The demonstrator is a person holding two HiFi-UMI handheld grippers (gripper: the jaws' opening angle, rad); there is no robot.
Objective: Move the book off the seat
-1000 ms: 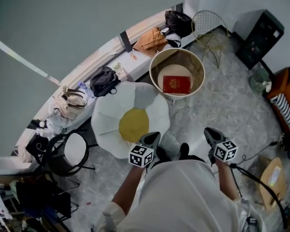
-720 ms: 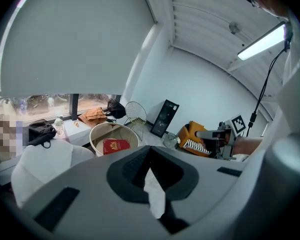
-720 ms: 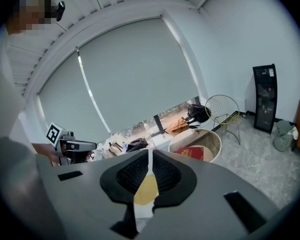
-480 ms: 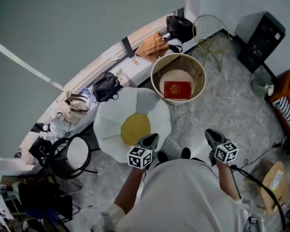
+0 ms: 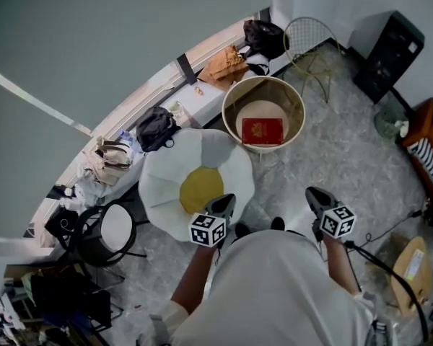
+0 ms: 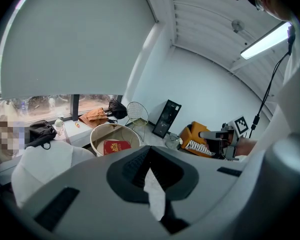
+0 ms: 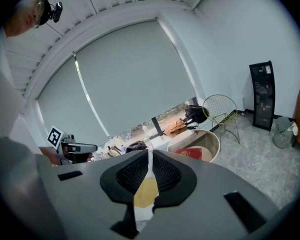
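Note:
A red book [image 5: 263, 130] lies flat inside a round beige tub seat [image 5: 232, 98] by the window ledge. The book [image 6: 116, 146] also shows in the left gripper view, and the book [image 7: 192, 153] shows in the right gripper view, far ahead of both grippers. My left gripper [image 5: 224, 206] is shut and empty, held close to my body over the edge of a white cushion with a yellow centre [image 5: 198, 186]. My right gripper [image 5: 316, 197] is shut and empty too, over the grey floor. Neither touches the book or the seat.
A wire chair [image 5: 310, 42] and a black upright box [image 5: 387, 47] stand at the back right. Bags [image 5: 155, 125] lie on the ledge. A round black stool [image 5: 105, 222] stands at the left, an orange and striped bundle [image 5: 429, 150] at the right, and cables [image 5: 379, 265] run by my right foot.
The head view has shifted slightly. Both grippers stay shut and in about the same place before my body. The book has not moved.

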